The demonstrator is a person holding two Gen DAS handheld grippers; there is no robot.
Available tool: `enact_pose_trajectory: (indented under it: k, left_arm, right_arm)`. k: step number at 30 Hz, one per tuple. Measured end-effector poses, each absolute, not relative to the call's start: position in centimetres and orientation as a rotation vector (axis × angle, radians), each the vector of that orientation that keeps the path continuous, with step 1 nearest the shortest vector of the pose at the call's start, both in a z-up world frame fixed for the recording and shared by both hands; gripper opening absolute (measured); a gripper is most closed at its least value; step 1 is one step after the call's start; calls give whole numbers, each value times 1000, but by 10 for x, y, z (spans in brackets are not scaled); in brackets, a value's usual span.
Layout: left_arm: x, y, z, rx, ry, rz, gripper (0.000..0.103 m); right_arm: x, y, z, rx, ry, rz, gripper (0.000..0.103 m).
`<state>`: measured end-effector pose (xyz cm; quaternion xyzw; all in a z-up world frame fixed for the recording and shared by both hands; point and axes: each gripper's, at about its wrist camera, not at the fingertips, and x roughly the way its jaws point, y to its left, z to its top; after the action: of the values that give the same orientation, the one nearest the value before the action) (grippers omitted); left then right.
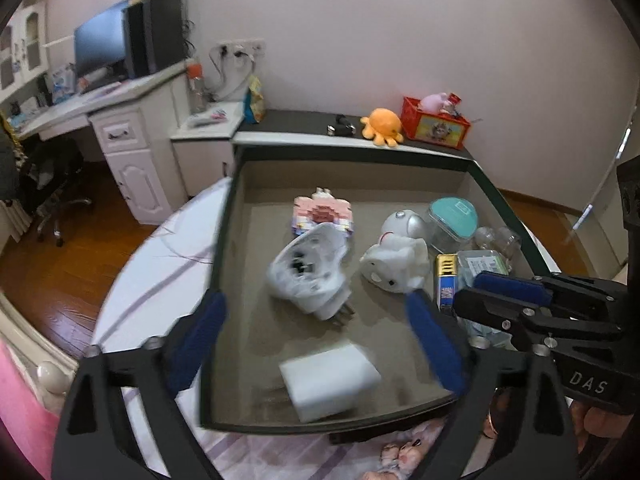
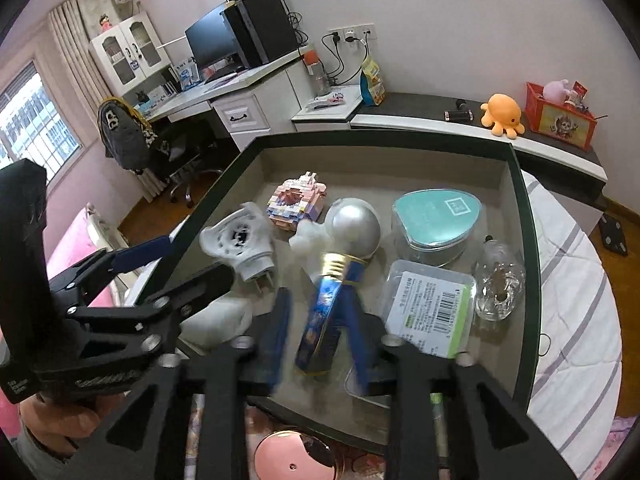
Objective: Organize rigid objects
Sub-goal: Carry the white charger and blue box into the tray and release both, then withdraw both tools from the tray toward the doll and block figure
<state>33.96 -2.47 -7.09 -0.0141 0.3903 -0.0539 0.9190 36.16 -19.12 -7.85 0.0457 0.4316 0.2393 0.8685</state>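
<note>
Tray (image 1: 224, 216) rim dark, bare floor at 9 o'clock | left gripper (image 1: 316, 344) wide open over white block (image 1: 330, 386) | right gripper (image 2: 320, 336) parted astride blurred blue-gold box (image 2: 324, 320), contact unclear

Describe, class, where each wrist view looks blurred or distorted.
Left wrist view: the white block and blue fingertips smear with motion; fisheye bends the tray rim. Right wrist view: the blue-and-gold box is streaked, while the barcode container stays sharp.
</note>
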Motion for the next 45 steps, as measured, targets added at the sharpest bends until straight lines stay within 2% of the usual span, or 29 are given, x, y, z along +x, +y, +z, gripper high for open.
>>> enact_pose_trajectory:
  k: [2,3,5,16,26,45]
  left_arm:
    - [331,-17,-63,-36,772,-87,98]
    - [327,-13,-60,-47,762,-79,103]
    - [317,-3,-53,-73,735,-64,103]
    - [259,12,-23,-80,663,-15,103]
    - [208,-1,-1,-50,622,-30,103]
    - [116,-24,9,0,583,-58,103]
  right_arm:
    - [358,-195,-76,105,889,476,72]
    - [356,-198,-75,118,876,465,84]
    - [350,-204,-71,152,846,459,103]
    - [299,-212,-44,177,730,355,103]
    - [217,-226,-7,155,595,246,103]
    - [114,-227,10,109,509,148,103]
